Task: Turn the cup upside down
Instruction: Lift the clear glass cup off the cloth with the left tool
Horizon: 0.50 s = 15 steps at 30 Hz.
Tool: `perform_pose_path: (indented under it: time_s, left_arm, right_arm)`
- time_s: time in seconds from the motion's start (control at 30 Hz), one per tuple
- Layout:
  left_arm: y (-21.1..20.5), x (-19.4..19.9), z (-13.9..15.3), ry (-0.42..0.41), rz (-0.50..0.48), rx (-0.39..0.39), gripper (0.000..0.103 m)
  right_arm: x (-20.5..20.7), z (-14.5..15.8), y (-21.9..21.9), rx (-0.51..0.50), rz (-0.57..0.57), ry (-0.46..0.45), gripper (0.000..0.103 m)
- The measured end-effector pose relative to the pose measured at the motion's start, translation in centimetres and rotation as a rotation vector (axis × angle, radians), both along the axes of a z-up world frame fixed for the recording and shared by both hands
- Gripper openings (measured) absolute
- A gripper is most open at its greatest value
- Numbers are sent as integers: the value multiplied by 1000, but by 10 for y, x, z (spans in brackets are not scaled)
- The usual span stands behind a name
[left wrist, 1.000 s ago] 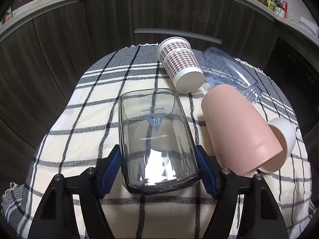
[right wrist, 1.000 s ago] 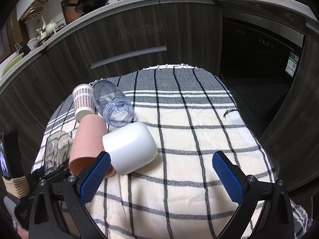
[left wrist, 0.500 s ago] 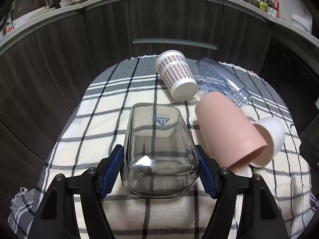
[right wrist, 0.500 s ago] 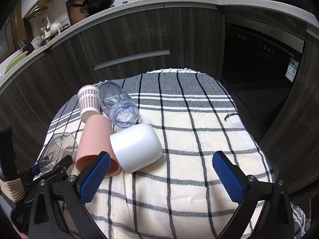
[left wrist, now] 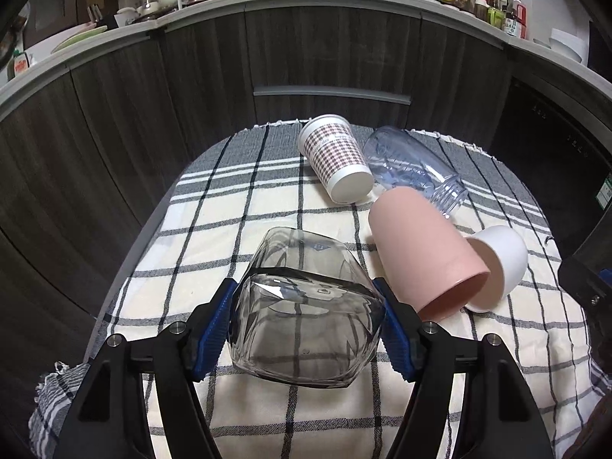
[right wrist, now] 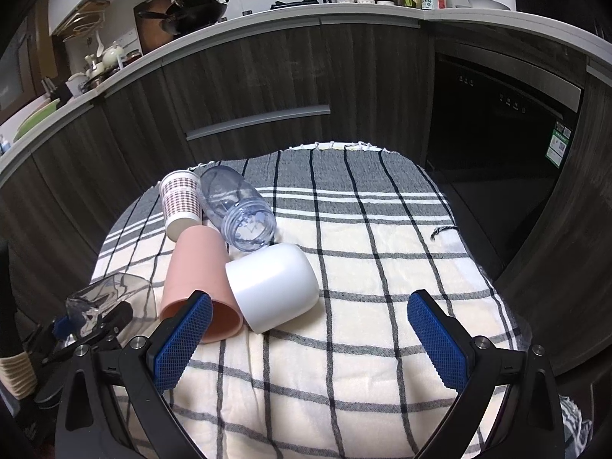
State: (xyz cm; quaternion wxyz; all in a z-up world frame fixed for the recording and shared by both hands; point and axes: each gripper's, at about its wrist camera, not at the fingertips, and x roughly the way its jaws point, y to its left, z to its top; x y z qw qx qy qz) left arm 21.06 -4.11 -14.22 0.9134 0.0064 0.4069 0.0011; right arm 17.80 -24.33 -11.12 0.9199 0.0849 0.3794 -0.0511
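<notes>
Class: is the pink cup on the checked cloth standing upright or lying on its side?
On its side. The pink plastic cup lies along the checked cloth, its open mouth facing sideways toward the camera.

Left gripper (left wrist: 306,329): two black angular fingers, each faced with a blue pad (left wrist: 212,340) of ribbed texture. Silver screw heads are seen on each finger's upper face.

Right gripper (right wrist: 311,338): same black construction; blue pads (right wrist: 438,346) with fine cross-hatched grid texture are fitted on the inner faces. Silver screws are noted near each pad base. No cables or skin are visible.
</notes>
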Motion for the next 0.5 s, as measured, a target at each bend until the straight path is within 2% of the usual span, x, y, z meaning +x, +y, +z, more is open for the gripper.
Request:
perform_pose_path:
  time_s: [0.3, 0.5]
  left_arm:
    - [-3, -30, 21, -19, -42, -18, 69]
    - [-21, -66, 28, -25, -106, -79, 69]
  right_arm:
    - [-11, 12, 1, -9, 3, -15, 102]
    - [-36, 31, -6, -59, 4, -22, 102]
